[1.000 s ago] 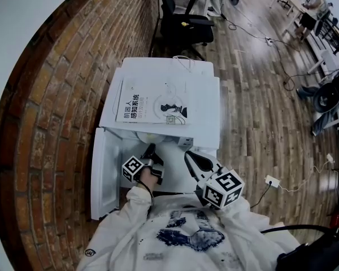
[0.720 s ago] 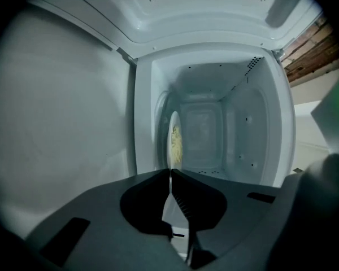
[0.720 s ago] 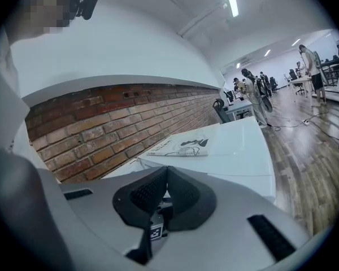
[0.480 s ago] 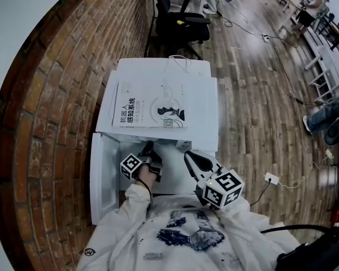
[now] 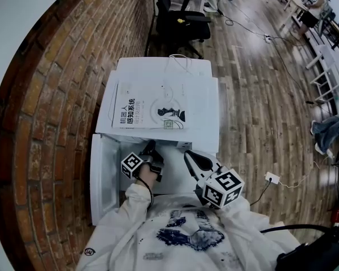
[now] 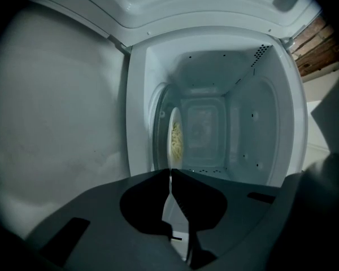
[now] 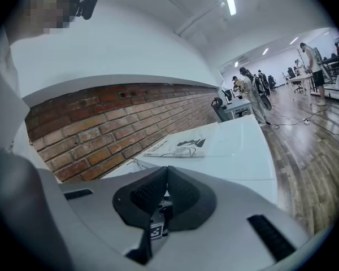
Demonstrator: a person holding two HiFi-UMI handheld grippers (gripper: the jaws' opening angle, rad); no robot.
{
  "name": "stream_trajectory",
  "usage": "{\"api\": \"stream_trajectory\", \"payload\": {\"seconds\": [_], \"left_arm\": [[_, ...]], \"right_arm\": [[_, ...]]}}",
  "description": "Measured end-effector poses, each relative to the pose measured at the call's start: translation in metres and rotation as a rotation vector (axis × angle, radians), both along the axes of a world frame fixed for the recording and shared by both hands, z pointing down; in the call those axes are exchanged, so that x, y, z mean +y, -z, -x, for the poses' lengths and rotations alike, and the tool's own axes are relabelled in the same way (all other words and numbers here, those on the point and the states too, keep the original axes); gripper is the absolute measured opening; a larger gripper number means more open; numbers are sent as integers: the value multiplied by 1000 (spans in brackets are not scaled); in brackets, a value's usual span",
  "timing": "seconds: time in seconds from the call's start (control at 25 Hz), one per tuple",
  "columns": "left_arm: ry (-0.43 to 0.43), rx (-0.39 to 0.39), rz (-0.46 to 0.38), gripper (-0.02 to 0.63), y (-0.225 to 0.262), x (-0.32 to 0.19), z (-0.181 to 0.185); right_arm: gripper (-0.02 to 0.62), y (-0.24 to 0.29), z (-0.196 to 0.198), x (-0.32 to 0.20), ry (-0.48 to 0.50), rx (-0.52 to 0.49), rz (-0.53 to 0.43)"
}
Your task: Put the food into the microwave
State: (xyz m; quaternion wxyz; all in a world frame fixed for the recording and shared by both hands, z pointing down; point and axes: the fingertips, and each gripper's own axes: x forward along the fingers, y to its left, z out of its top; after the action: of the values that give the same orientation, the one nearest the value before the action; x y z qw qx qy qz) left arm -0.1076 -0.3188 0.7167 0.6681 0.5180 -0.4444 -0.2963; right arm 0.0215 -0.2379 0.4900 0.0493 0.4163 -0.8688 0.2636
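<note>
1. From above, the head view shows the white microwave (image 5: 206, 123) against the brick wall (image 5: 51, 95). Its door (image 5: 104, 174) is swung open to the left and a booklet (image 5: 150, 106) lies flat on its top. That top hides the cavity, so neither plate nor food shows in this view.
2. In the same view the left gripper (image 5: 150, 149) reaches into the door opening. The right gripper (image 5: 188, 154) sits just to its right, at the microwave's front edge and outside the opening.
3. Only the left gripper view looks into the cavity (image 6: 231, 123). The picture is rolled on its side, so the plate (image 6: 157, 129) appears edge-up at the cavity's left. Pale yellow, stringy food (image 6: 175, 140) lies on the plate, inside the microwave.
4. In that view the left gripper (image 6: 170, 171) is clenched to a sliver, with a thin pale edge caught between its tips. This looks like the plate's near rim, though the dark pads cover most of the contact.
5. The right gripper view shows the right gripper (image 7: 166, 168) with its jaws pressed together and nothing between them.
6. That view looks over the microwave's top, past the booklet (image 7: 175, 147) and along the brick wall (image 7: 101, 129). Beyond is a bright office where people (image 7: 248, 86) stand far off. It shows nothing of the cavity.
</note>
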Motion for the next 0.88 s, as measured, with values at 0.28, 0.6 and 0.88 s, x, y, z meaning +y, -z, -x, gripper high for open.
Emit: {"api": "stream_trajectory", "payload": {"seconds": [0.28,0.6,0.88], "left_arm": [[-8,-5,21,21,-3,4,-4],[-6,-16,20,21,-5,10,-2],[-9,-30,8,21,2,21,-5]], "right_arm": [[14,-1,-2,-1,4,-6,2],[14,0,-6,3,6,-12,1],[14,1,-10,12,17,-21,-4]]}}
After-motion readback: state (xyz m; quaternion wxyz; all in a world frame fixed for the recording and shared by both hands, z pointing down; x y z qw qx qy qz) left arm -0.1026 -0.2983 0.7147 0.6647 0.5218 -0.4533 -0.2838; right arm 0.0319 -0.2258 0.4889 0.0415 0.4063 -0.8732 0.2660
